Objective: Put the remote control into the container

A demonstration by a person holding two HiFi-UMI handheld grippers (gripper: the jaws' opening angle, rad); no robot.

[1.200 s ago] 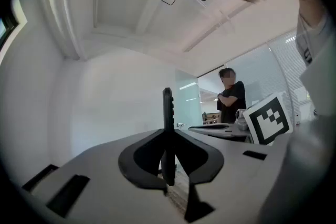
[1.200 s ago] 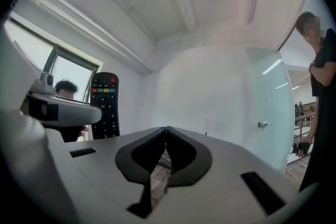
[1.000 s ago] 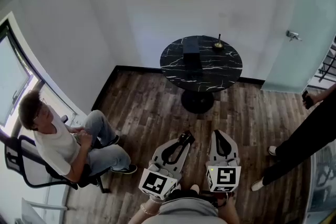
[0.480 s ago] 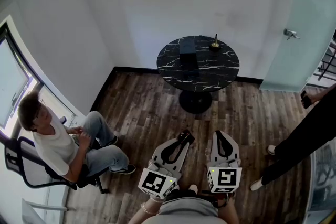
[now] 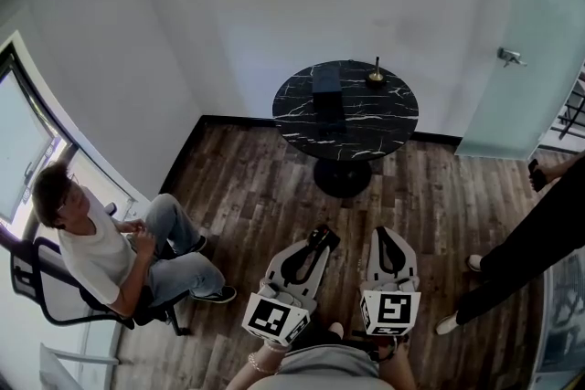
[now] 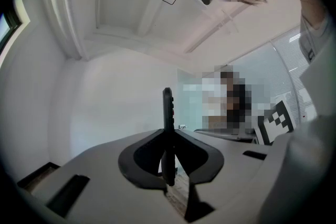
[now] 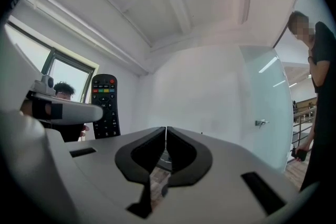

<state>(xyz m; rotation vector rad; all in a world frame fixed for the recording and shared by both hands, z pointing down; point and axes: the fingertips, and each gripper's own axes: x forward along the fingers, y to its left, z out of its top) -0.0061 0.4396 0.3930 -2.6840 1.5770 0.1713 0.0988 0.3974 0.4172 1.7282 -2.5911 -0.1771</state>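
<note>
Nearest, the left hand-held gripper (image 6: 168, 136) is clamped on the slim black plastic remote control (image 6: 167, 107), which stands upright and edge-on between its jaws. Beside it, the right hand-held gripper (image 7: 166, 131) has its jaws together on nothing. Farther off, the dark rectangular container (image 5: 326, 87) sits on the round black marble worktop (image 5: 366, 123).

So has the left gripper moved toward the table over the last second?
No, not visibly: in the head view the left gripper, shut on the remote control, sits as far from the round table as before.
</note>
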